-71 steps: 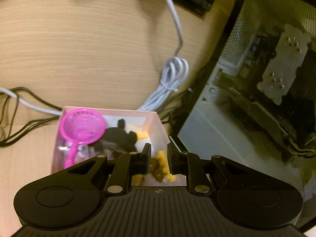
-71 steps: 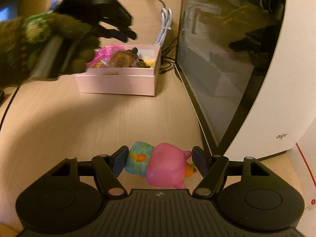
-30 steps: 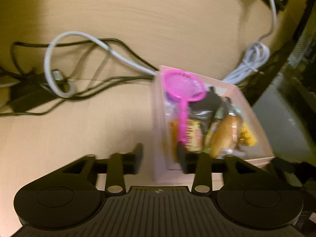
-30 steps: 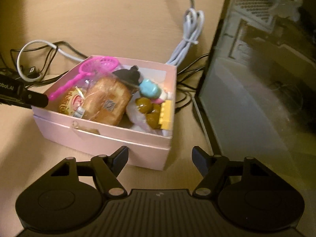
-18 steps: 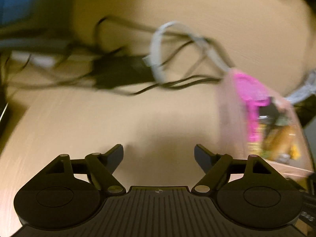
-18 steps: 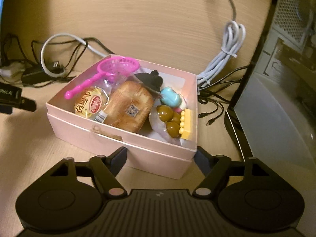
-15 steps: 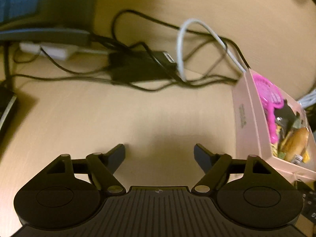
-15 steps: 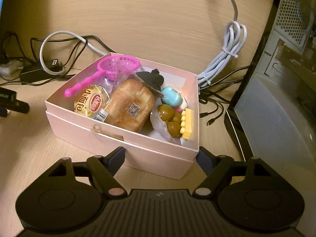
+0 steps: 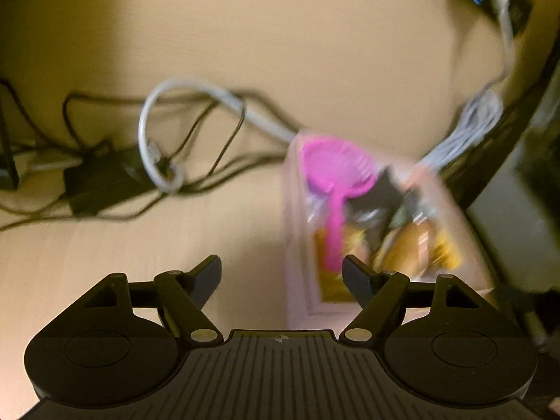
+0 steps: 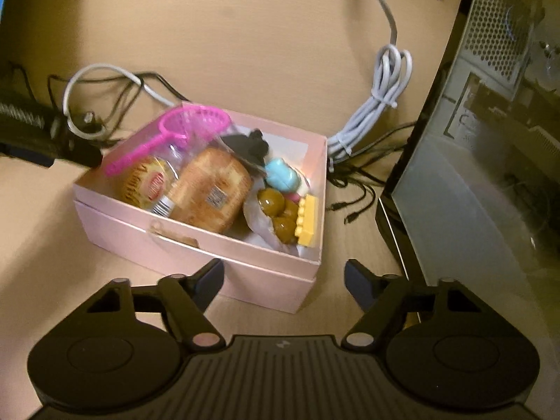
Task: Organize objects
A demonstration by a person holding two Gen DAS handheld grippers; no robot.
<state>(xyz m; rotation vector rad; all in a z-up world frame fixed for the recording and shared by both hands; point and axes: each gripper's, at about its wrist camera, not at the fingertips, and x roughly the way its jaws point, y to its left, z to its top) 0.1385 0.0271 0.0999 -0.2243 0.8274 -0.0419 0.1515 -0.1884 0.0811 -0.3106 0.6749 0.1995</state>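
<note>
Pink box (image 10: 266,266) packed with toys.

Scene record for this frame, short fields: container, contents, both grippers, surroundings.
container: pink box, open, on wooden desk
contents: pink toy net, wrapped bread, snack packet, yellow block, blue toy
left gripper: open, empty
right gripper: open, empty, jaws just narrowing
surroundings: cables, computer case beside box

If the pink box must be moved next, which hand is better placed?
Probably the right. Its tool is open, with the pink box centred just ahead. The left tool, also open, has it off to one side.
</note>
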